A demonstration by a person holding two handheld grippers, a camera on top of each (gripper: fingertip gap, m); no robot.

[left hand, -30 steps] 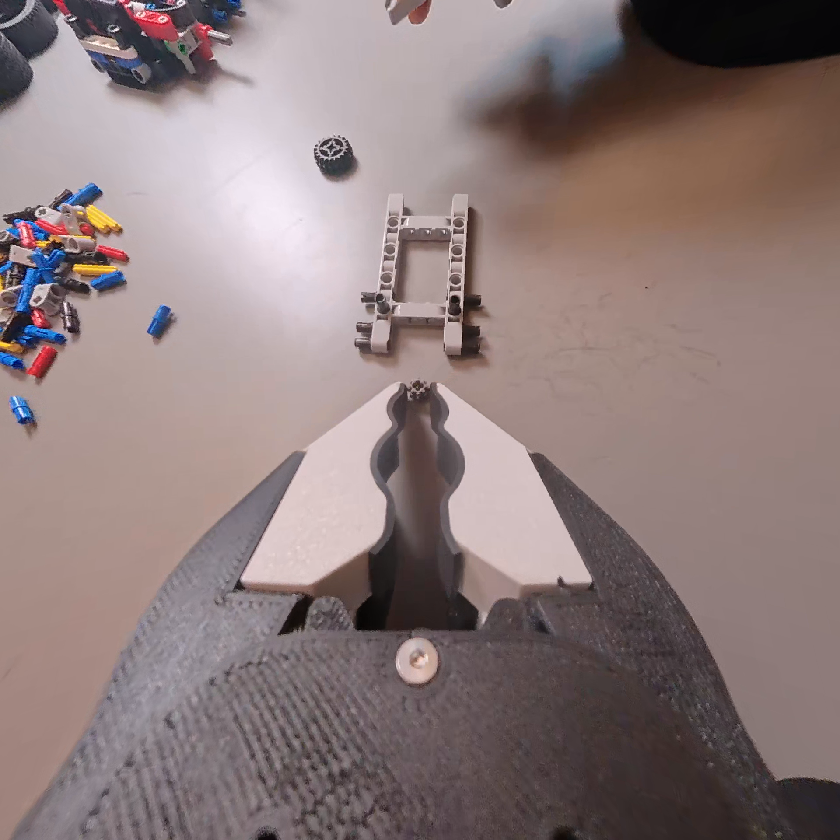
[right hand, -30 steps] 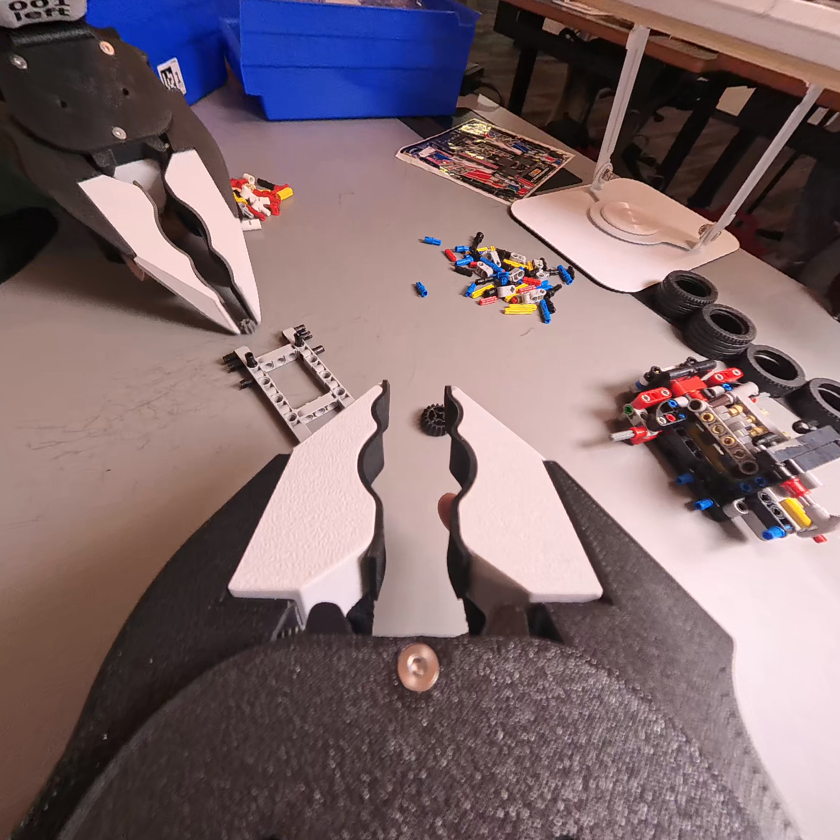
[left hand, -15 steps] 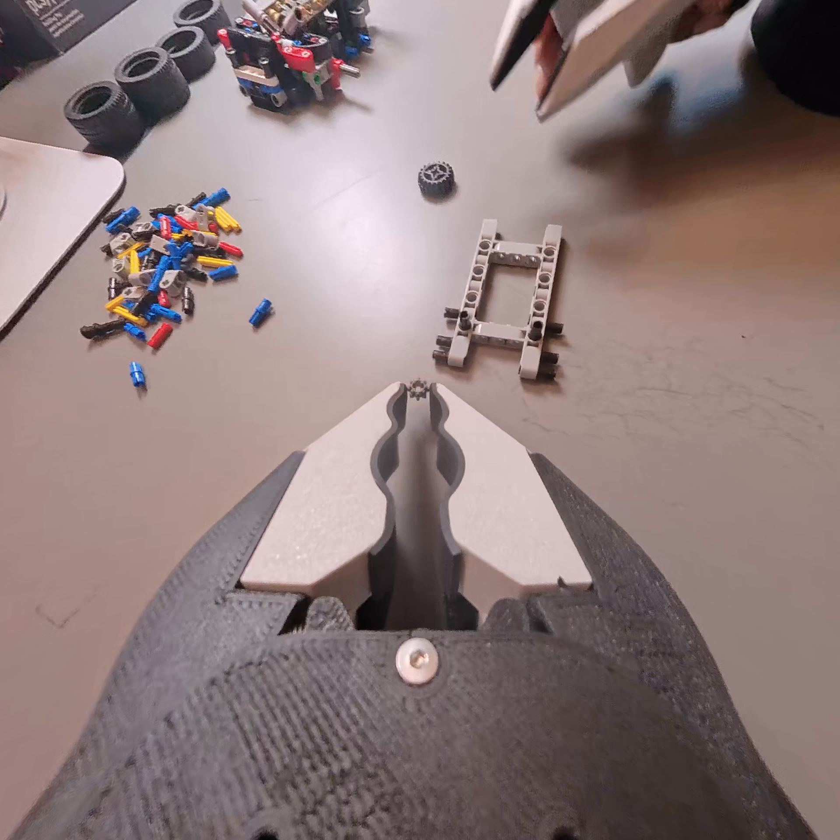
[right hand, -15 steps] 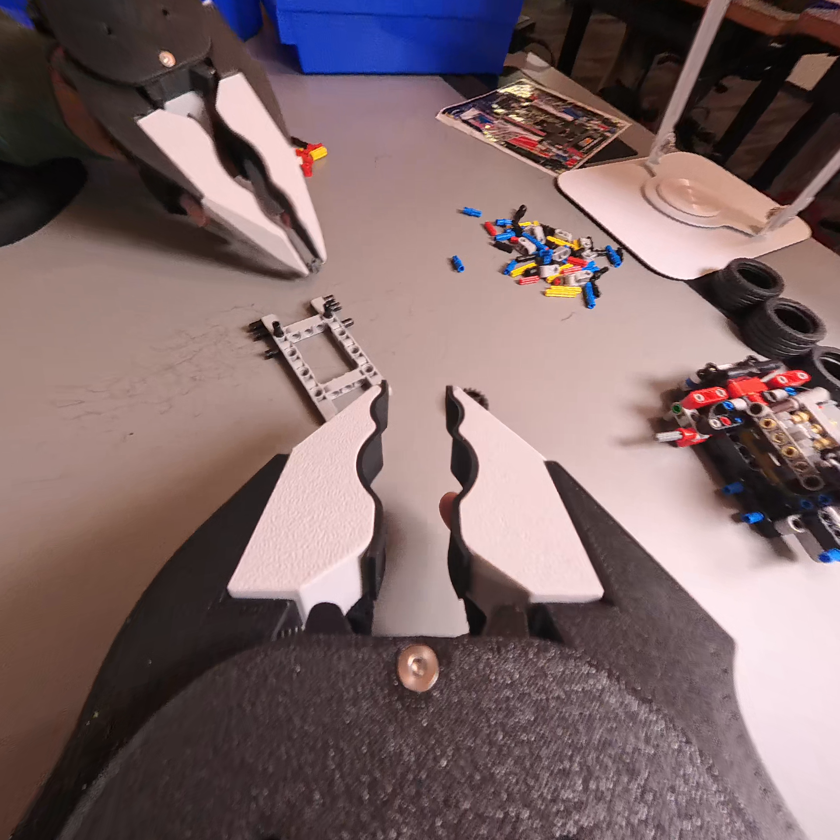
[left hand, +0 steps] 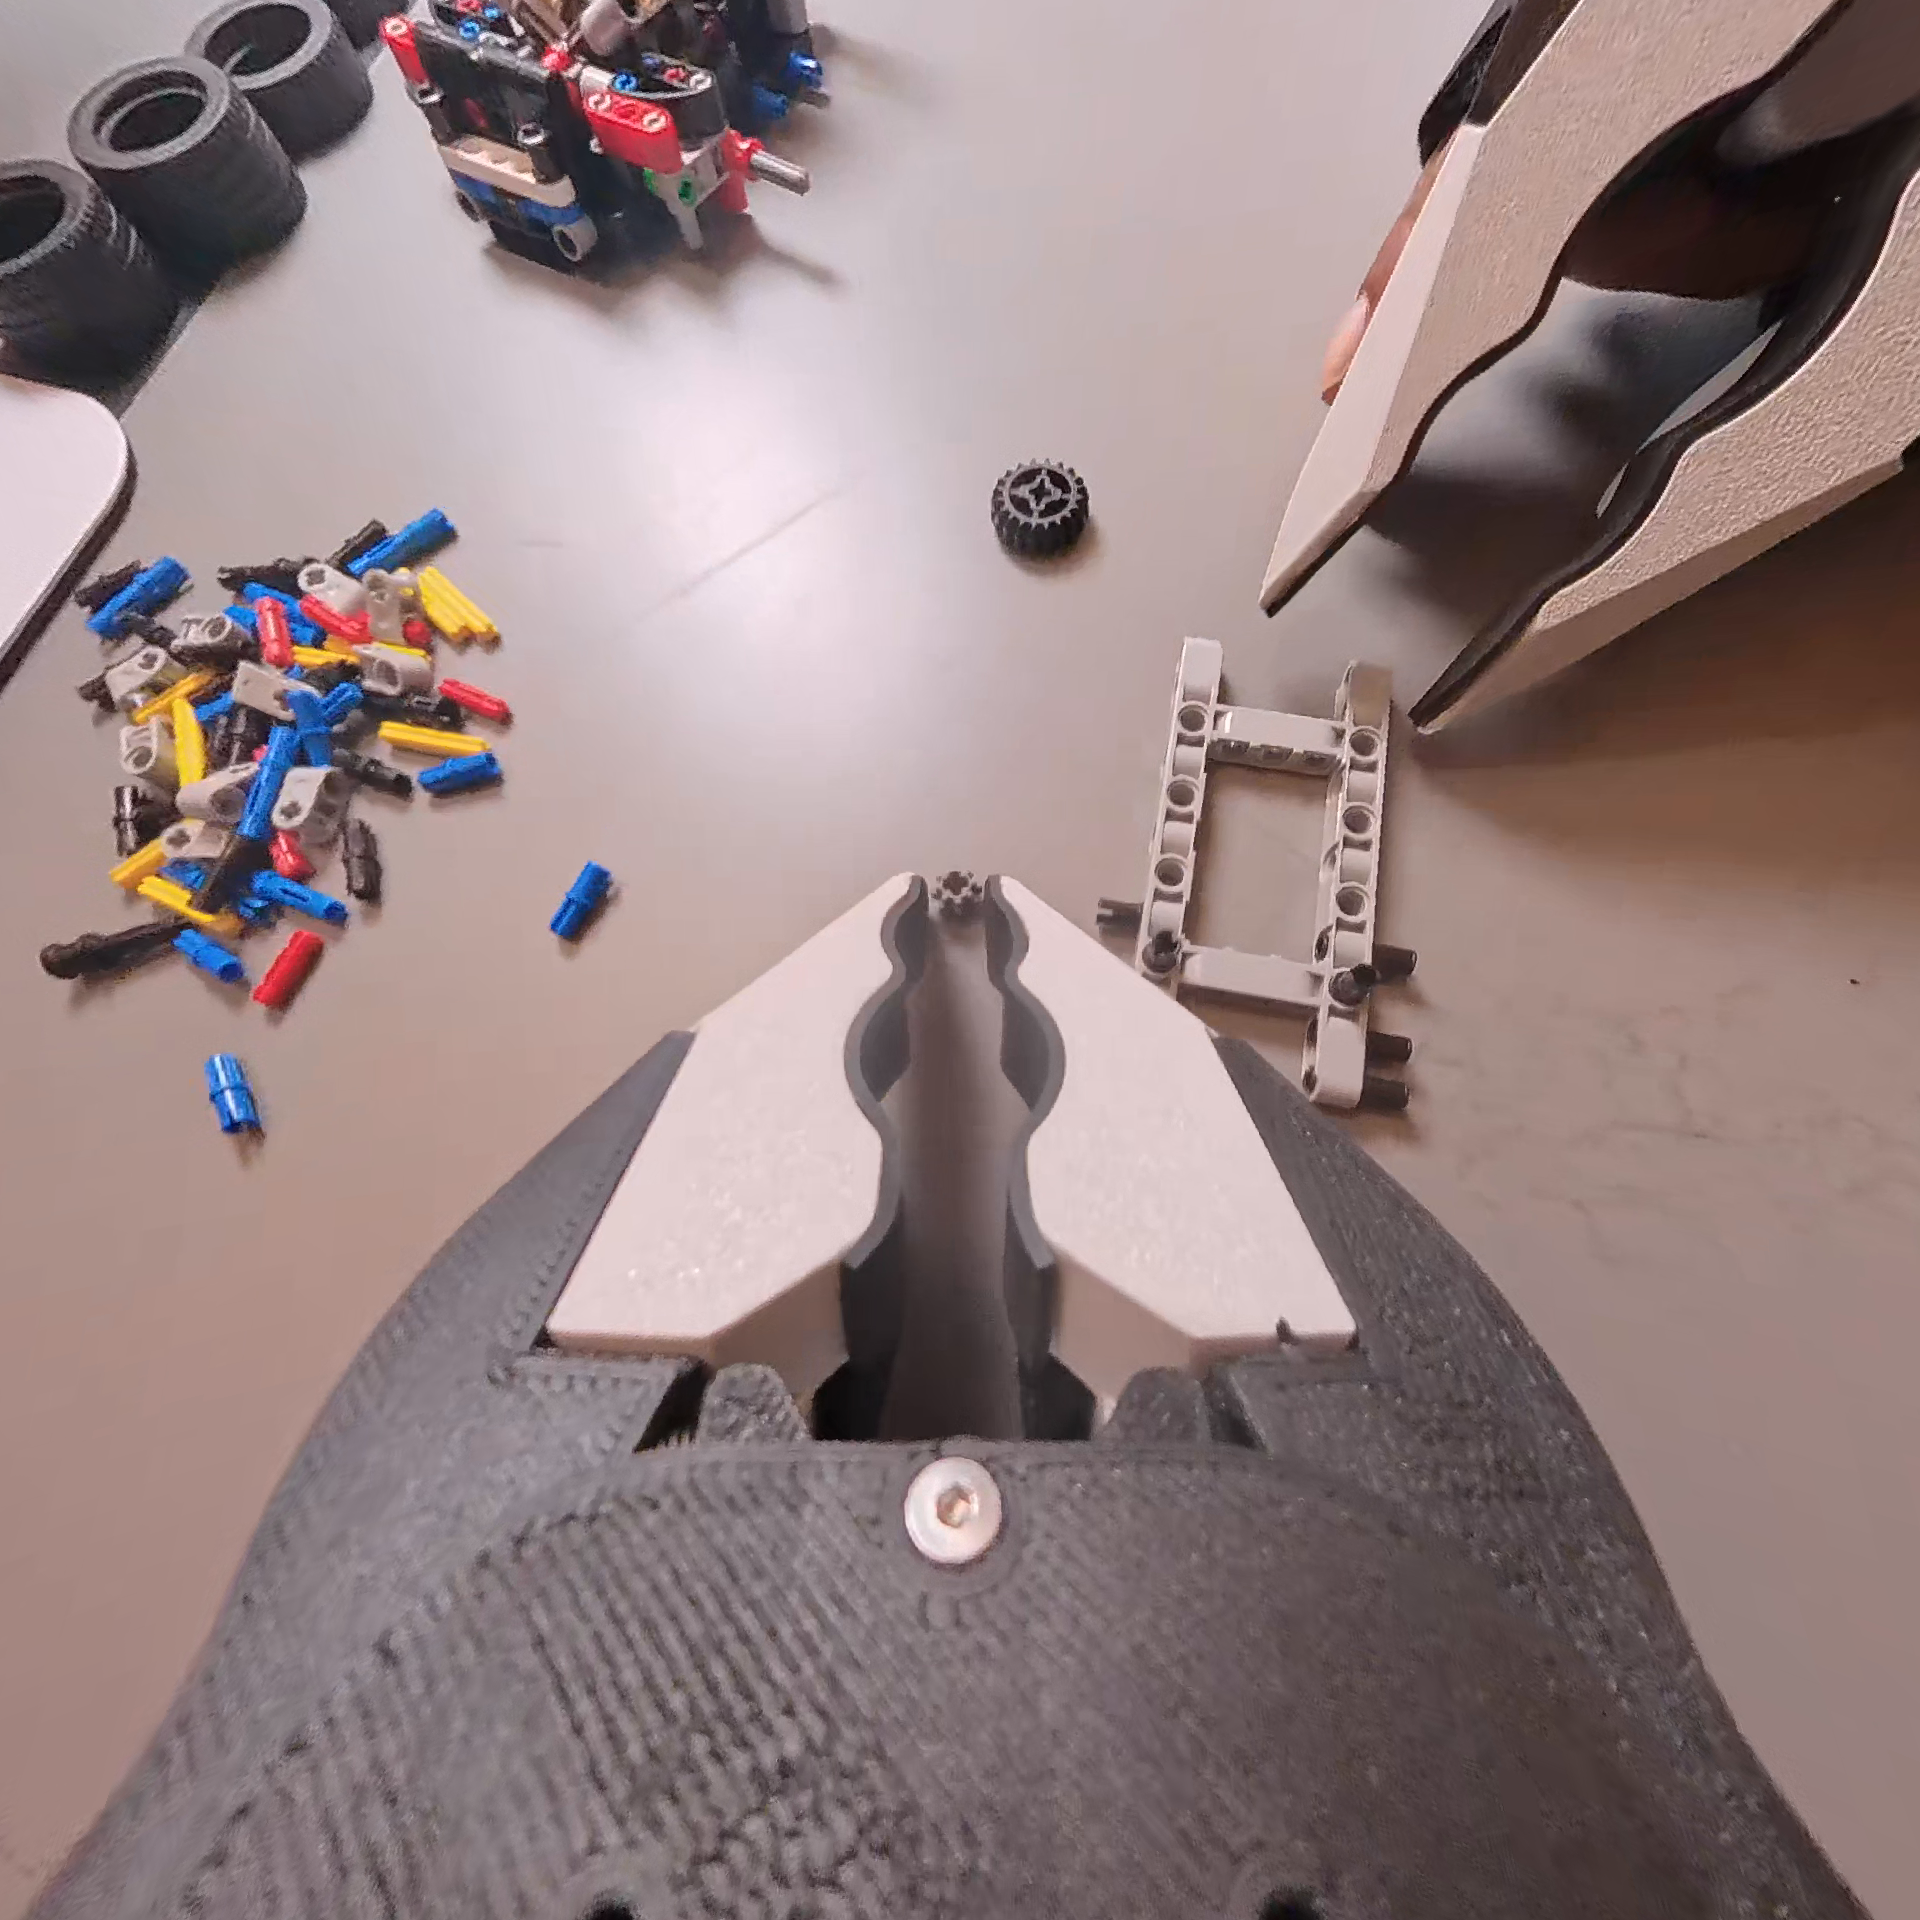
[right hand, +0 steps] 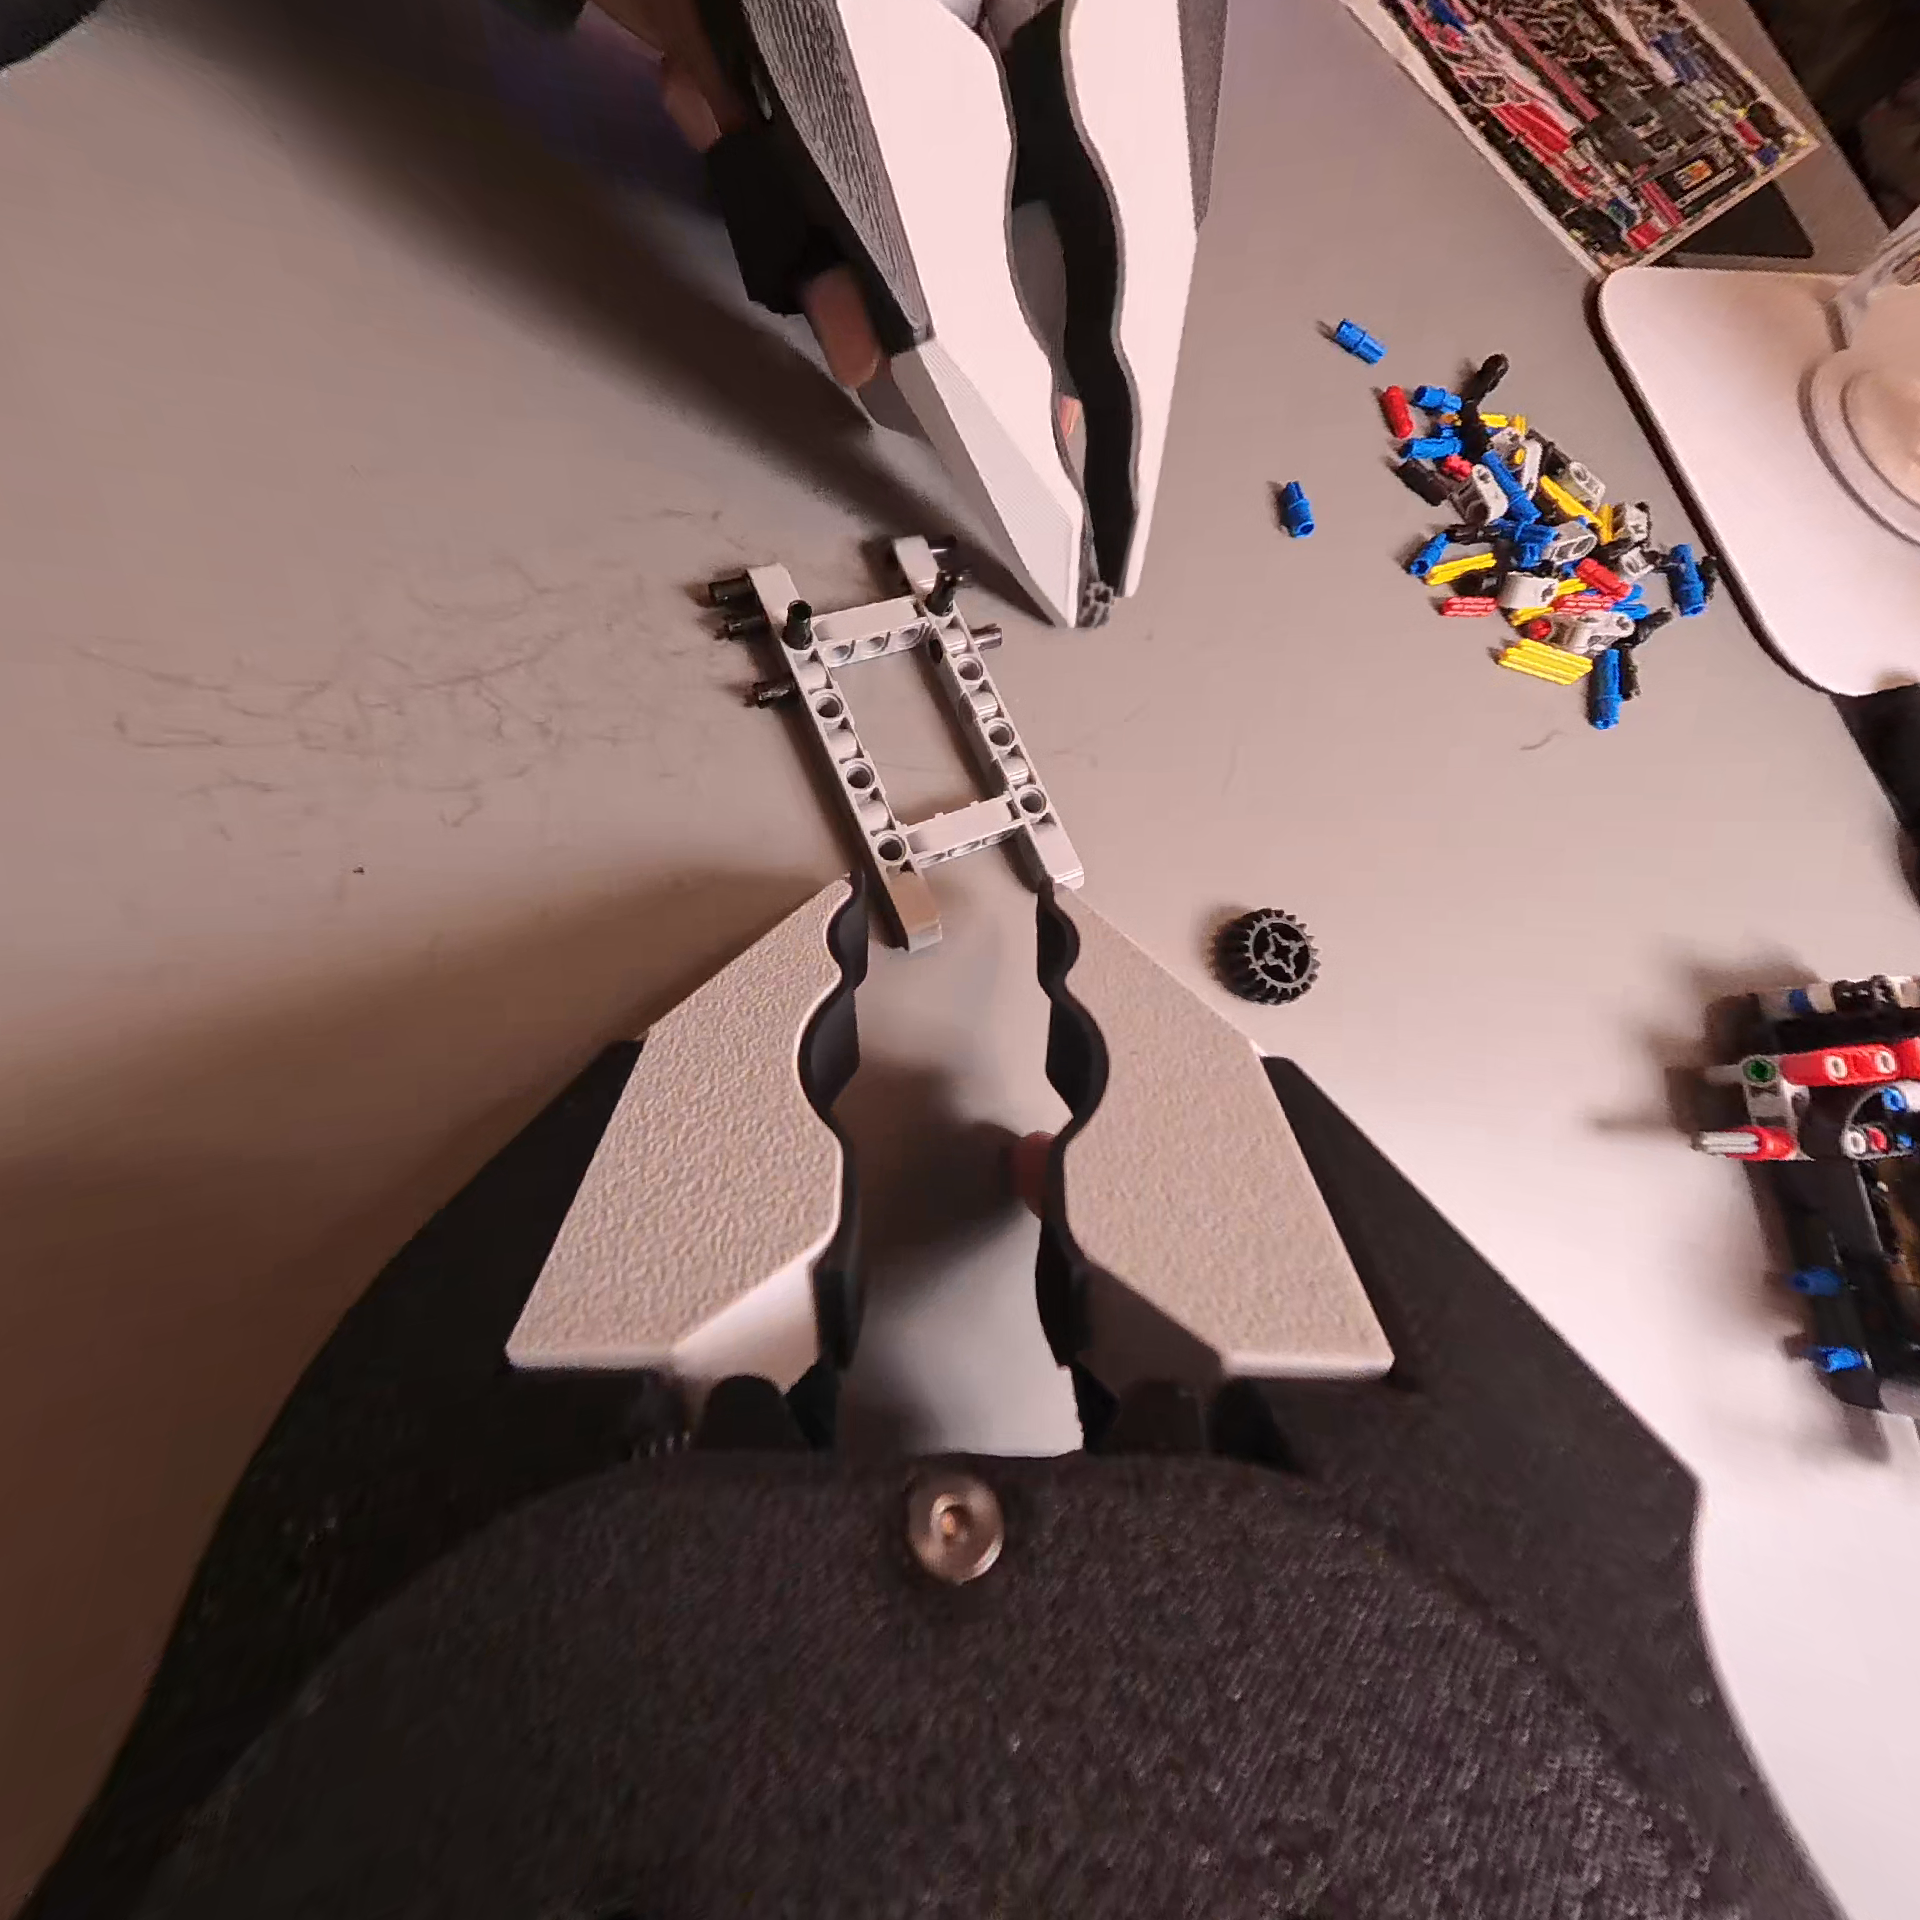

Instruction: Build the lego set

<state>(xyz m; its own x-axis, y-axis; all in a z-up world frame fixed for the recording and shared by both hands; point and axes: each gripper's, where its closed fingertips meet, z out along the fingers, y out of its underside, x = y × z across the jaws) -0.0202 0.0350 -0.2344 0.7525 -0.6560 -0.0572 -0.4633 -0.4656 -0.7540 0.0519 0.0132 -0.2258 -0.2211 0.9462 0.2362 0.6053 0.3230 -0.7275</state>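
Observation:
A grey beam frame [left hand: 1265, 873] with black pins lies flat on the table; it also shows in the right wrist view [right hand: 914, 750]. My left gripper [left hand: 954, 896] is shut on a small dark gear [left hand: 953, 895] at its tips, just left of the frame's near end; it shows from the other side in the right wrist view [right hand: 1093, 608]. My right gripper [right hand: 948, 902] is open and empty, its tips at the frame's end; it shows in the left wrist view [left hand: 1351, 665]. A larger black gear [left hand: 1034, 509] lies loose on the table, also in the right wrist view [right hand: 1265, 954].
A pile of small blue, yellow, red and grey pins [left hand: 270, 727] lies at the left, with loose blue pins [left hand: 580, 900] nearby. A partly built vehicle [left hand: 597, 135] and black tyres [left hand: 177, 156] stand beyond. A white lamp base [right hand: 1766, 457] and a printed booklet [right hand: 1600, 114] lie farther off.
My right gripper has come down to the grey frame's end, still open. My left gripper, still holding the small gear, has shifted left of the frame and closer to it.

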